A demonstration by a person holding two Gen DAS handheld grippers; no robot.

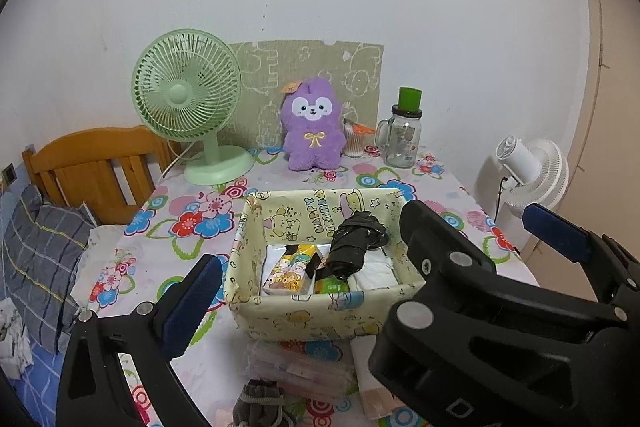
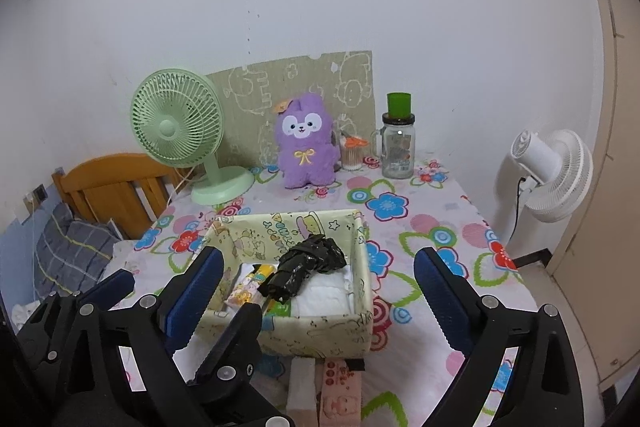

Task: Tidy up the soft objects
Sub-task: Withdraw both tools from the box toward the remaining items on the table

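Purple plush is sitting upright at the back of the tabletop (image 1: pixel 460 195): the purple plush toy (image 1: pixel 313 125) is leaning near the green printed board, between the green desk fan (image 1: pixel 188 99) and the glass jar mug (image 1: pixel 402 139). It is looking light and squashy, so a pinch across the body or an arm should be holding it, though fluffy fur may be slipping under a shallow bite.

Closer in, the yellow cartoon-print box (image 1: pixel 304 315) is taking the soft things. Inside it, a crumpled black bag bundle (image 1: pixel 352 247) is lying on top, over white folded padding (image 1: pixel 374 273) and a colourful cartoon packet (image 1: pixel 288 267) on the left side. The black bundle is probably very light and crinkly, likely to be deforming under any squeeze, so a grasp across its thick middle is looking safest.

In front of the box, flat tissue packets (image 2: pixel 340 391) are lying on the tabletop, and a grey drawstring pouch (image 1: pixel 258 403) is sitting at the near edge; both are looking soft and easy to pinch at an edge.

Both tools are hovering just short of the box. The left tongs (image 1: pixel 308 271) are spread wide and holding nothing, and the right tongs (image 2: pixel 320 291) are likewise gaping wide and carrying nothing.
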